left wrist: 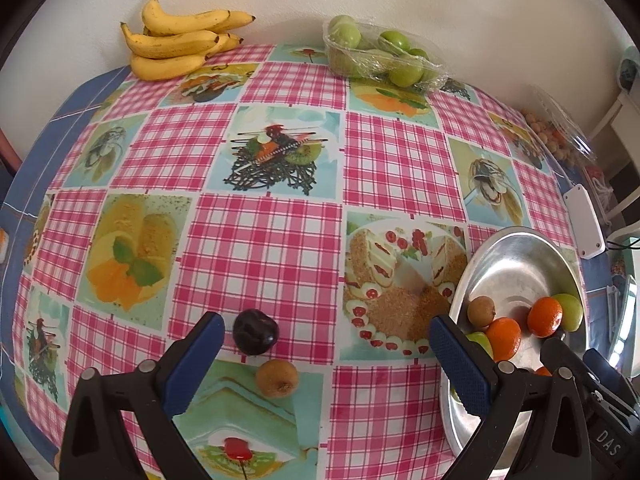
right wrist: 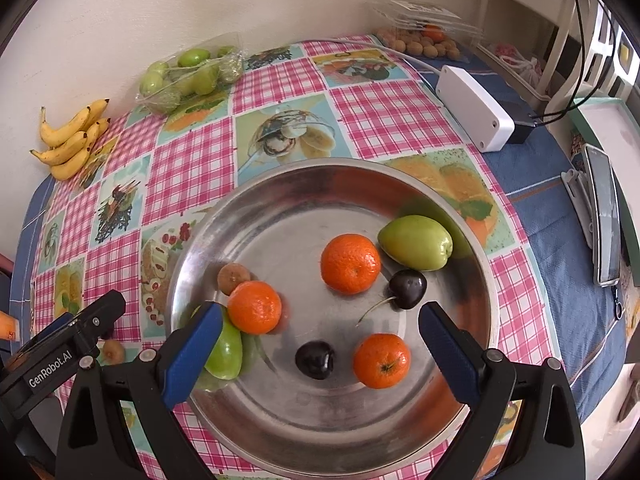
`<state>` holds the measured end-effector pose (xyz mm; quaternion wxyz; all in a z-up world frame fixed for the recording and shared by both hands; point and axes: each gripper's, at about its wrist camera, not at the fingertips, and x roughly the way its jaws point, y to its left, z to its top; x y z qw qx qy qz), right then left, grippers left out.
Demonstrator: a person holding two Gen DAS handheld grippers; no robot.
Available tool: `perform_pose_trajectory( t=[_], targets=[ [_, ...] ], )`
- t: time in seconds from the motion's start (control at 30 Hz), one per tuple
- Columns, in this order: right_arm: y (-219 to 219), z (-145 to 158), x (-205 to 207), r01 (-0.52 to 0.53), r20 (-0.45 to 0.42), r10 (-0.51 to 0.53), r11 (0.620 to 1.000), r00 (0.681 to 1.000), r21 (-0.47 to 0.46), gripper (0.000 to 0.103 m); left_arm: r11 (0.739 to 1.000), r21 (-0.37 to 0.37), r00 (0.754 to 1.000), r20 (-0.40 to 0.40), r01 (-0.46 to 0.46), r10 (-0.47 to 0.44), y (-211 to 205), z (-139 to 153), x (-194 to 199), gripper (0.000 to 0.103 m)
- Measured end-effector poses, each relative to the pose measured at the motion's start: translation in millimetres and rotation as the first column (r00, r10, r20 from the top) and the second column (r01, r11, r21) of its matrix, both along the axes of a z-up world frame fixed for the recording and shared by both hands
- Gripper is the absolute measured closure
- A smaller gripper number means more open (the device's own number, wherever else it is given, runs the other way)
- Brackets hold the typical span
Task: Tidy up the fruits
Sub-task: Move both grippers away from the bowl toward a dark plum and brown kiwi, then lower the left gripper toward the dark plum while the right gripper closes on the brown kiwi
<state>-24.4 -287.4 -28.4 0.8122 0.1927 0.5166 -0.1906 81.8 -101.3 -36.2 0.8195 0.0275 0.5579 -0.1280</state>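
Note:
A steel bowl (right wrist: pixel 280 208) holds three oranges (right wrist: pixel 350 263), two green fruits (right wrist: pixel 416 242), two dark cherries (right wrist: pixel 408 289) and a small brown fruit (right wrist: pixel 233 277). My right gripper (right wrist: pixel 320 344) is open and empty above the bowl's near side. In the left wrist view a dark cherry (left wrist: pixel 255 332) and a small brown fruit (left wrist: pixel 277 377) lie on the checked tablecloth, with the bowl (left wrist: pixel 516 256) to their right. My left gripper (left wrist: pixel 326 352) is open and empty, just above these two fruits.
Bananas (left wrist: pixel 176 40) and a plastic tray of green fruit (left wrist: pixel 380 52) lie by the wall. A clear box of small brown fruit (right wrist: pixel 424 36), a white power box (right wrist: pixel 476 108) with cable and a phone (right wrist: pixel 606 212) sit to the right.

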Motion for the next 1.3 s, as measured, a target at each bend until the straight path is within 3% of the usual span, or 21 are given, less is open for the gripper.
perform_pose_trajectory(
  t=[0.47, 0.7, 1.3],
  targets=[
    [62.3, 7.7, 18.2, -0.146, 0.008, 0.146, 0.989, 0.989, -0.026, 0.005, 0.996, -0.056, 0.997, 0.019, -0.075, 0.076, 59.6, 15.3, 13.3, 0.0],
    [97.1, 11.9, 28.1, -0.225, 0.004, 0.226, 0.973, 0.974, -0.044, 0.005, 0.993, -0.037, 0.993, 0.029, -0.115, 0.116, 88.4, 18.9, 15.7, 0.0],
    [140.9, 13.3, 47.0, -0.306, 0.007, 0.306, 0.952, 0.952, -0.014, 0.005, 0.974, -0.05, 0.975, -0.013, -0.221, 0.22, 145.5, 12.5, 20.2, 0.0]
  ],
)
